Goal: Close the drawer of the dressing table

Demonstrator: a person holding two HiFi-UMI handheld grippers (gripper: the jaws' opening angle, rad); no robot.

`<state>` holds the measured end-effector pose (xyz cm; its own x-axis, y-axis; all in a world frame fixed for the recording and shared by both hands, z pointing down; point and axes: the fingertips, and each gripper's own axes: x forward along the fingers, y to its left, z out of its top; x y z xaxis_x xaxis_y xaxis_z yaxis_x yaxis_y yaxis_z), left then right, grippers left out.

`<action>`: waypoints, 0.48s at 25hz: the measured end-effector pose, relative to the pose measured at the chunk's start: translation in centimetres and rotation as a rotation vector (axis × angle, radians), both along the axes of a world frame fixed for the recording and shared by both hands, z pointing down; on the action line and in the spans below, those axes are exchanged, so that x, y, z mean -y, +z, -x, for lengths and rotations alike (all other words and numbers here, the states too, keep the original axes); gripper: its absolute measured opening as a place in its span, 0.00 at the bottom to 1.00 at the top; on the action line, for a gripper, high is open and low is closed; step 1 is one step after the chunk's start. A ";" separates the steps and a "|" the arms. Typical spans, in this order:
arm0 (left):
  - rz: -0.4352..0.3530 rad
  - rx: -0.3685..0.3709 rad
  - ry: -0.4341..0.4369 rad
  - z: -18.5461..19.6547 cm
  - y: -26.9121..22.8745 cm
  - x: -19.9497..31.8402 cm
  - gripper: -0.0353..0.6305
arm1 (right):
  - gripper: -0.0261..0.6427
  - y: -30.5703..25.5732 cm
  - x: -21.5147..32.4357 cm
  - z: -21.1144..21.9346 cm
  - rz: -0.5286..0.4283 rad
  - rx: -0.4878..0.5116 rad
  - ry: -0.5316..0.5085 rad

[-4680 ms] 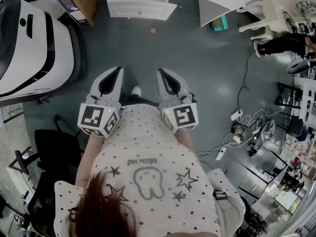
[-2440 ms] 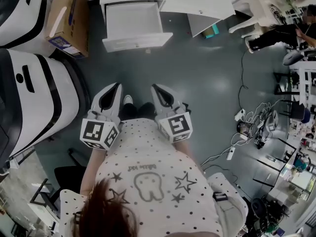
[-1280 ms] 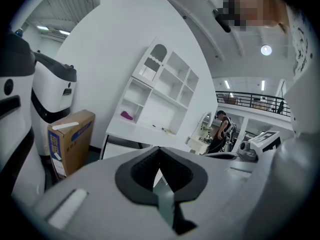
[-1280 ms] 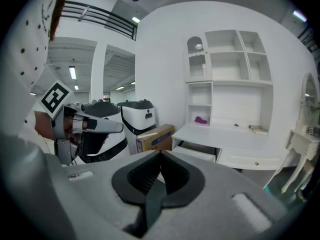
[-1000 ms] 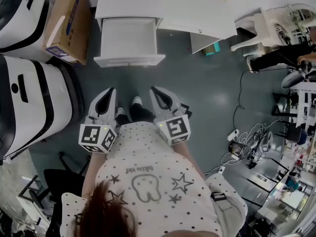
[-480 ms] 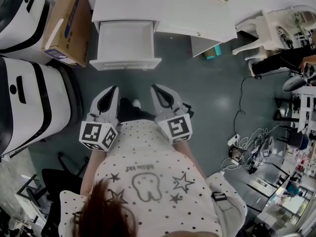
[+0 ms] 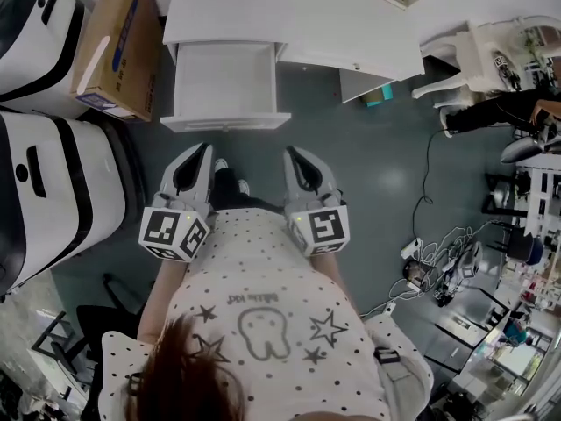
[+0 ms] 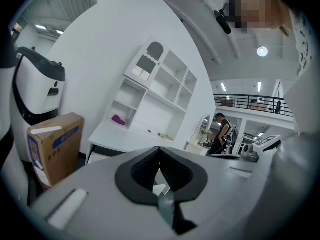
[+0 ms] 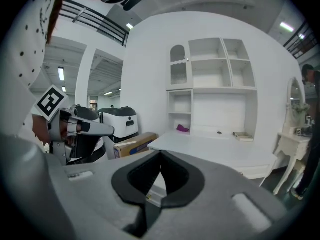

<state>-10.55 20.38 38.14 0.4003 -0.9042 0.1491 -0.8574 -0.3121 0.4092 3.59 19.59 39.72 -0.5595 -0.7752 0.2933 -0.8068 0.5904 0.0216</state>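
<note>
No wording reads with certainty. Shirt (image 7: 263, 331): one short line of dark lettering above a tooth drawing and stars, too small to make out. Cube (image 7: 173, 232) on left gripper (image 7: 209, 146): black-and-white square marker on each visible face, no letters. Cube (image 7: 320, 228) on right gripper (image 7: 290, 151): likewise. Box (image 7: 110, 46): blue printed patch on its side and a pale label strip, the print illegible in the head view and the left gripper view.
</note>
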 end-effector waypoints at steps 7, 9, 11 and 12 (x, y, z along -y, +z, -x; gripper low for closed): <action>-0.026 0.020 0.031 1.7 -1.7 3.9 0.05 | 0.03 -0.1 3.9 0.8 0.024 0.033 0.075; -0.032 0.016 0.017 2.8 -2.0 4.8 0.05 | 0.03 0.0 4.8 1.8 0.027 0.026 0.069; -0.027 0.013 0.009 3.7 -2.0 5.5 0.05 | 0.03 0.0 5.3 2.8 0.026 0.015 0.057; -0.021 0.011 0.009 4.0 -1.9 5.7 0.05 | 0.03 0.0 5.4 3.2 0.022 0.011 0.054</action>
